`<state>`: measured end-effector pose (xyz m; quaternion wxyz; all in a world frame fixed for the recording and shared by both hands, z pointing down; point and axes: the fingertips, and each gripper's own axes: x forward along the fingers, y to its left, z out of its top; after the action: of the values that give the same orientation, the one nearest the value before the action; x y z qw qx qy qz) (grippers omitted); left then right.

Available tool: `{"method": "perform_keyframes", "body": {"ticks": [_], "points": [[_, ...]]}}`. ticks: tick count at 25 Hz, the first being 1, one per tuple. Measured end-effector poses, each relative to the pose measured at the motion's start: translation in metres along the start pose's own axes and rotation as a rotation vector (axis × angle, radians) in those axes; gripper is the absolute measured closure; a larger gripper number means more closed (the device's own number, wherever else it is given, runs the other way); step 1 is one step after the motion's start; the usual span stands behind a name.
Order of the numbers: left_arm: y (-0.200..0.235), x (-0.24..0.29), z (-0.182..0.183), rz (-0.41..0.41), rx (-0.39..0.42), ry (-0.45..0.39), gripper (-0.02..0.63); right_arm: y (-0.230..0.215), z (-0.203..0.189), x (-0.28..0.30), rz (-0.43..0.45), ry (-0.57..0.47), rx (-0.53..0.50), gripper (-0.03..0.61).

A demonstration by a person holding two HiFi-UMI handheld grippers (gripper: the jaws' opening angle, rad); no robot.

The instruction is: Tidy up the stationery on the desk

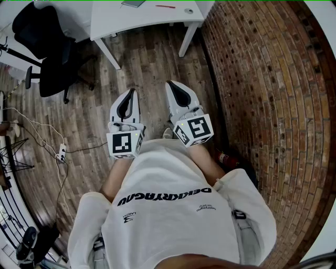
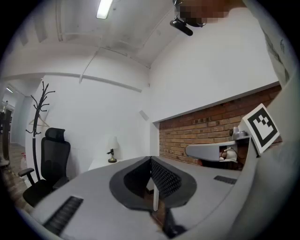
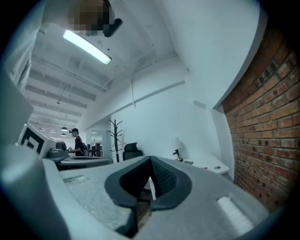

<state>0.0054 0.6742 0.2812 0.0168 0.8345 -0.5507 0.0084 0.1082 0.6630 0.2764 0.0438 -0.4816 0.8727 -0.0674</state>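
The white desk (image 1: 147, 18) stands far ahead across the wooden floor. On it lie a red pen (image 1: 165, 6), a small round item (image 1: 188, 10) and a grey flat item (image 1: 133, 3). I hold both grippers close to my chest, level and side by side, well short of the desk. The left gripper (image 1: 131, 92) is shut with nothing in it, its jaws meeting in the left gripper view (image 2: 151, 161). The right gripper (image 1: 172, 84) is also shut and empty (image 3: 150, 161). A desk lamp (image 3: 177, 153) stands on the desk (image 3: 211, 166) near the pen (image 3: 205, 168).
A black office chair (image 1: 50, 47) stands left of the desk. A brick wall (image 1: 262, 94) runs along the right. Cables and a power strip (image 1: 61, 153) lie on the floor at left. A coat stand (image 2: 40, 108) rises by the chair. A person (image 3: 77, 140) works far off.
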Motion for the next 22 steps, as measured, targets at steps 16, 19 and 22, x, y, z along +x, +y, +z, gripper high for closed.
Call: {"method": "perform_keyframes", "body": {"ticks": [16, 19, 22], "points": [[-0.055, 0.047, -0.017, 0.055, 0.041, 0.055, 0.615, -0.086, -0.003, -0.006, 0.004, -0.013, 0.027, 0.580], [-0.041, 0.062, -0.026, 0.078, 0.038, 0.071, 0.615, -0.093, -0.007, 0.014, 0.009, -0.006, 0.018, 0.580], [-0.022, 0.085, -0.024, 0.090, 0.034, 0.052, 0.615, -0.103, -0.008, 0.040, 0.002, 0.005, 0.001, 0.580]]}}
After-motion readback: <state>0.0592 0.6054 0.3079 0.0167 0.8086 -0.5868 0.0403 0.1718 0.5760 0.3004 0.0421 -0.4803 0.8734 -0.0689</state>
